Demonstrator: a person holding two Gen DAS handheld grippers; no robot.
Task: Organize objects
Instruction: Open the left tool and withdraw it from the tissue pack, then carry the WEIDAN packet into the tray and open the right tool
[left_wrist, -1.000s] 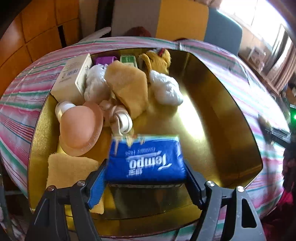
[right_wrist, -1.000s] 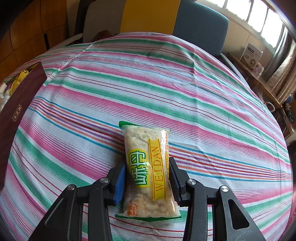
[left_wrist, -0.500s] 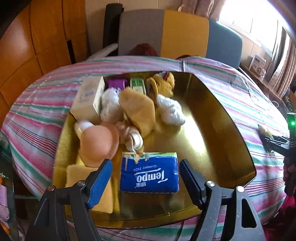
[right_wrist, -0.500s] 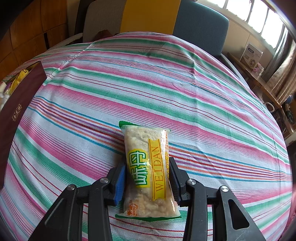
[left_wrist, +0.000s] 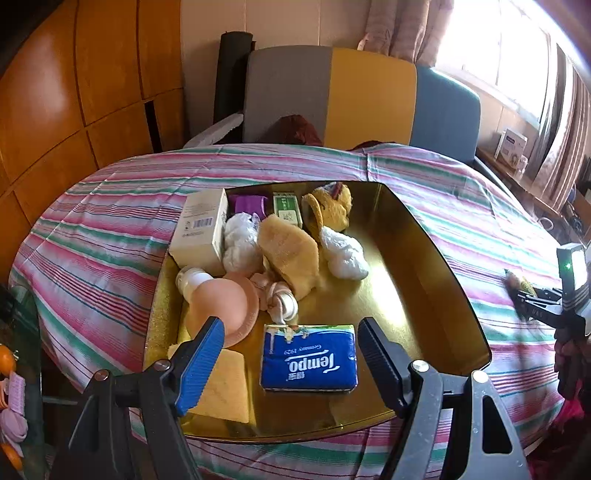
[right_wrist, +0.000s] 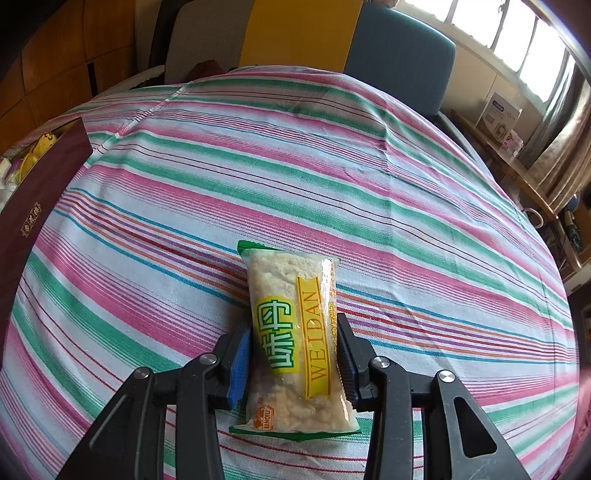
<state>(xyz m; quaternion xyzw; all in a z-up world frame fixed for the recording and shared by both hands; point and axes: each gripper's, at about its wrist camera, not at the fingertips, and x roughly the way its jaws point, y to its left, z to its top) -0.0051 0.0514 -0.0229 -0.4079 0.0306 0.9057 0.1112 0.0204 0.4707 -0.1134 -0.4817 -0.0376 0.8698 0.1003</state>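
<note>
Now that our left gripper (left_wrist: 288, 354) has let go and backed away, its jaws are standing wide apart above the tissue pack (left_wrist: 309, 357), which is lying flat on the floor of the gold-lined box (left_wrist: 424, 280), near its front edge, apart from the sponges and bottles piled at the back. We are judging that item stowed. Meanwhile our right gripper (right_wrist: 293, 354) is staying clamped on the snack packet (right_wrist: 297, 343), which is still resting on the striped tablecloth (right_wrist: 332, 166), well apart from the box, so it is probably next.
</note>
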